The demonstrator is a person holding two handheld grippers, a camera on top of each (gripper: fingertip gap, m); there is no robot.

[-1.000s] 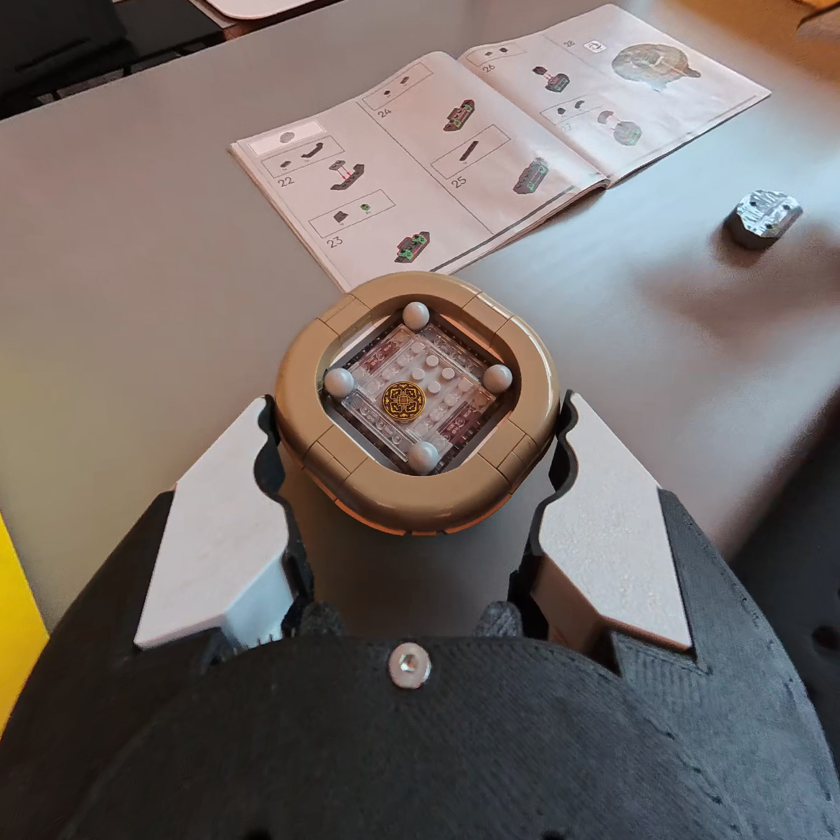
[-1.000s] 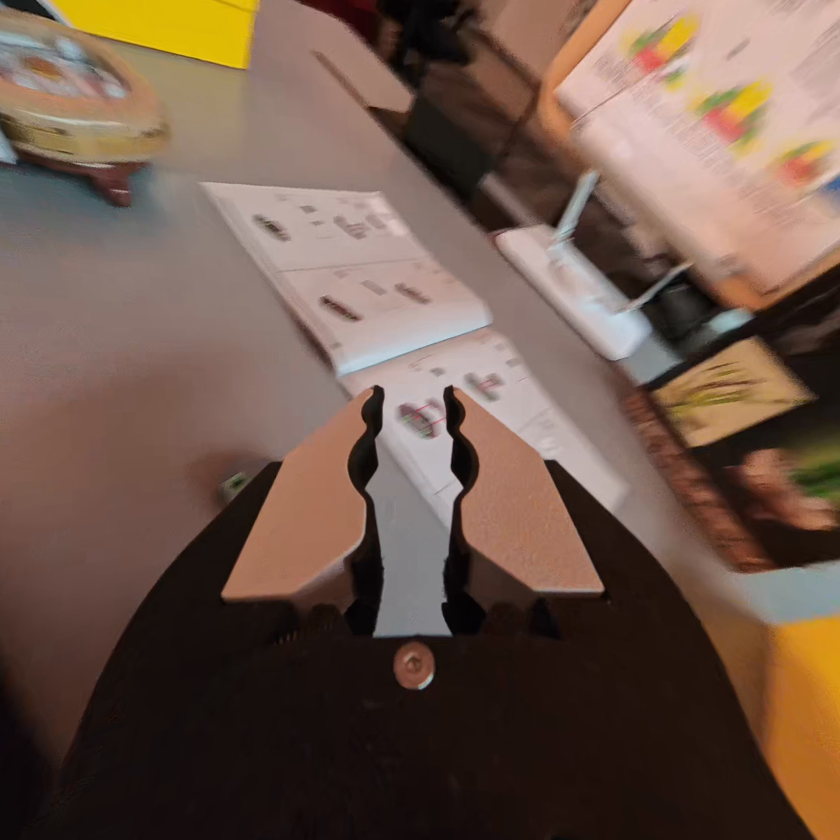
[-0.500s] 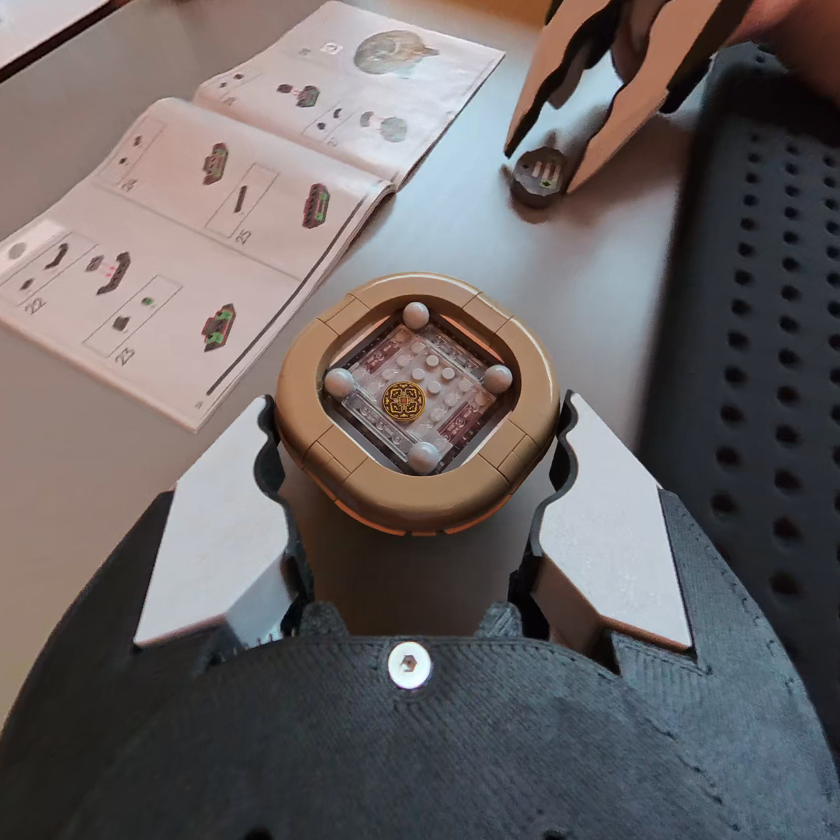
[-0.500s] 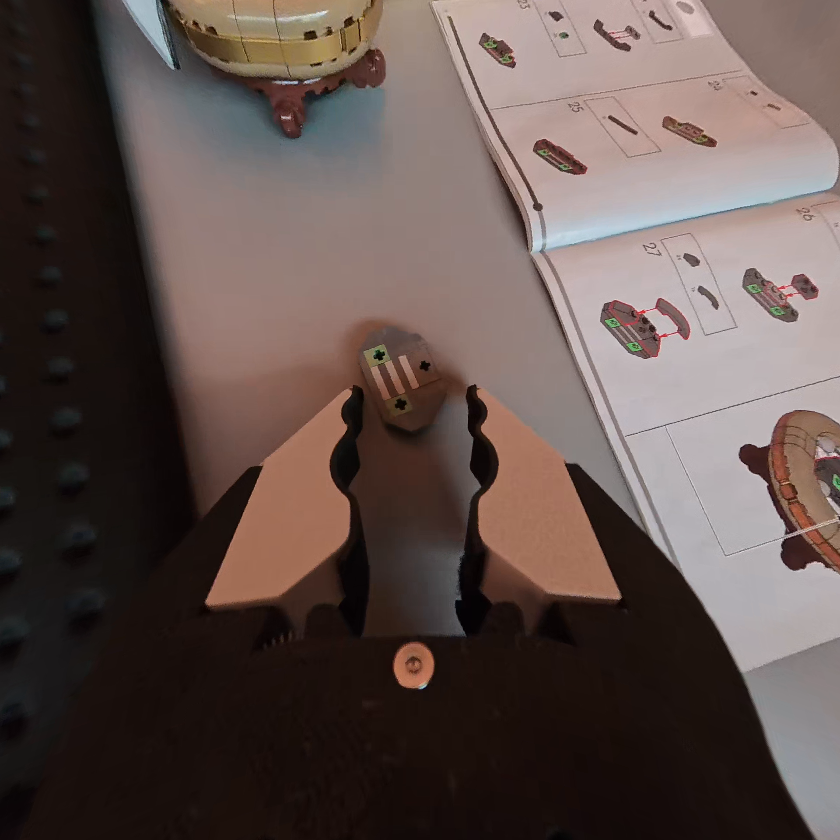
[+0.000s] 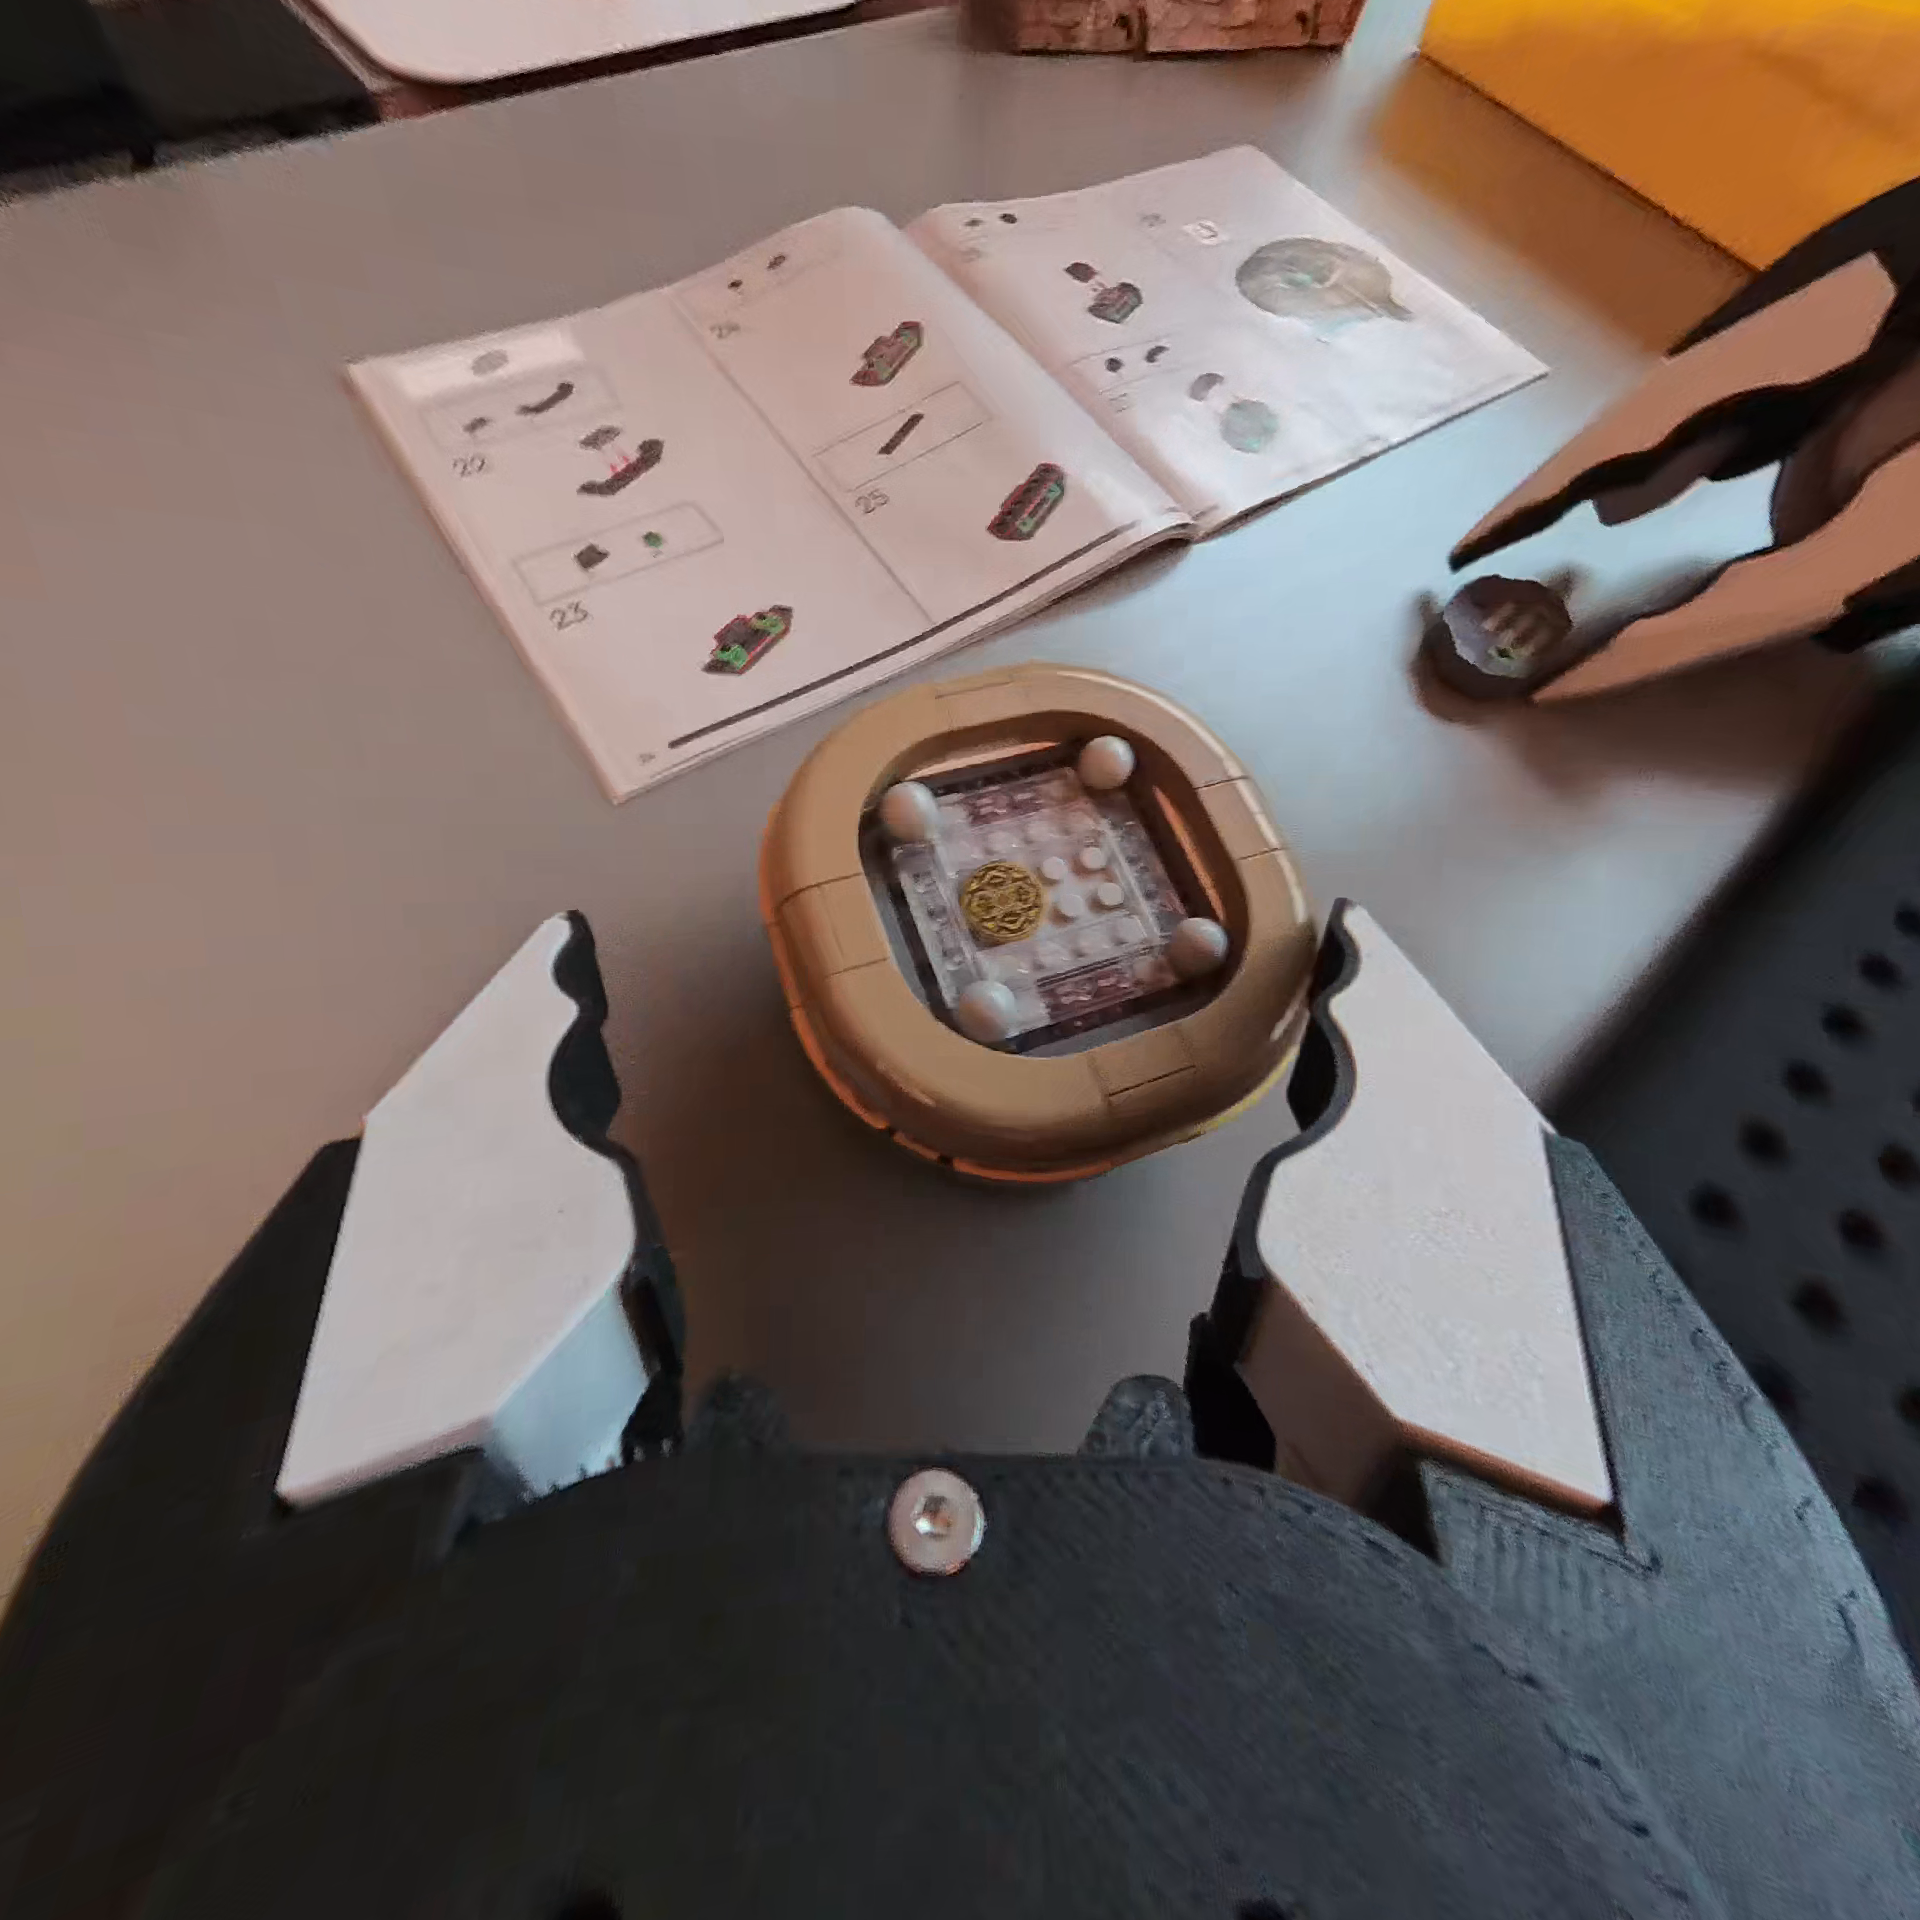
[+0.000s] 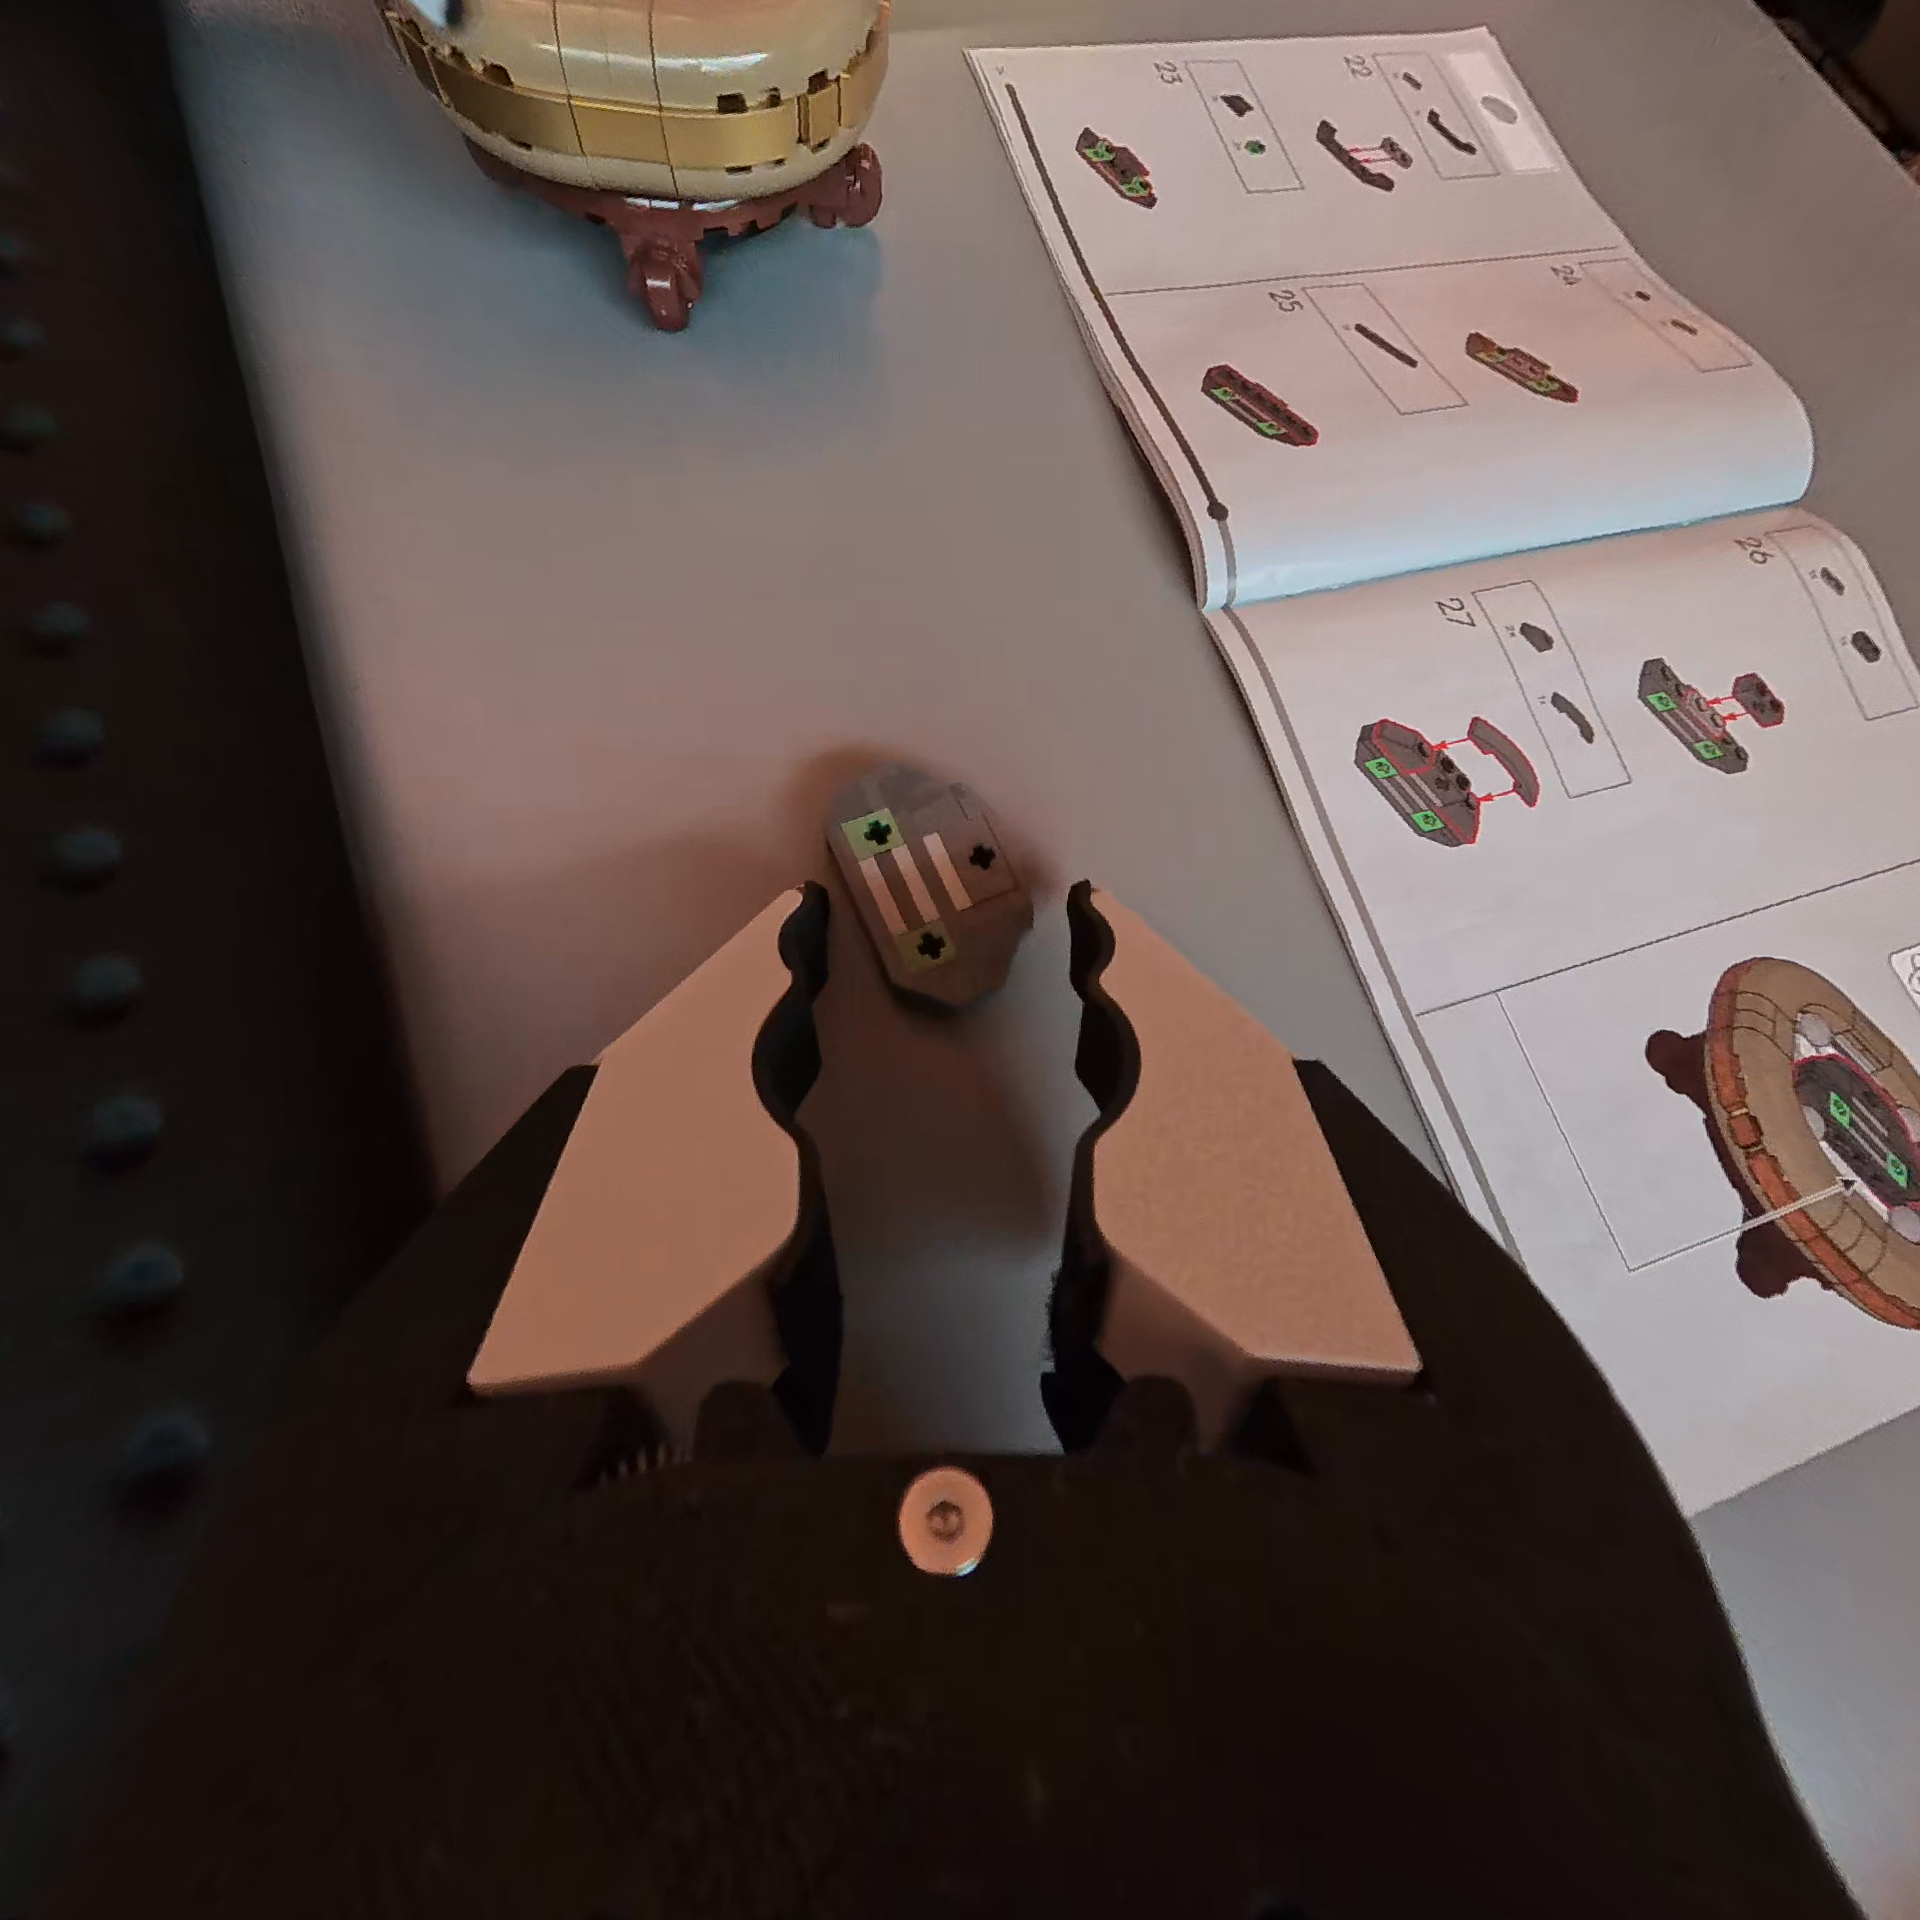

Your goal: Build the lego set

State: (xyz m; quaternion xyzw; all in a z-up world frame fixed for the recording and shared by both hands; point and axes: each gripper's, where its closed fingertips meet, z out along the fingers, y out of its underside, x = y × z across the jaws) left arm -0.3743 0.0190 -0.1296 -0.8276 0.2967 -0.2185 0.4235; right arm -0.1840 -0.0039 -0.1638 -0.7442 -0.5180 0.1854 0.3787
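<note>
A round tan pot-shaped model [image 5: 1029, 1081] with a clear studded plate and a gold disc inside stands on the grey table. My left gripper [image 5: 951, 925] is open around it: the right finger is at its rim, the left finger is well apart. The model also shows on its reddish-brown feet in the right wrist view [image 6: 644, 114]. A small dark brown sub-build [image 6: 925, 894] with green and tan spots lies on the table. My right gripper [image 6: 948, 894] is open, its tips on either side of that piece's near end. The left wrist view shows this gripper [image 5: 1496, 623] and the piece [image 5: 1475, 644].
An open instruction booklet [image 5: 831, 447] lies beyond the model; in the right wrist view it [image 6: 1455, 416] lies to the right. A black perforated mat [image 5: 1818, 1091] covers the table's right side. A yellow box [image 5: 1662, 94] stands at the back right.
My left gripper has opened and let go of the tan model, which now stands turned and off to the right. My right gripper has moved forward so its tips flank the small piece.
</note>
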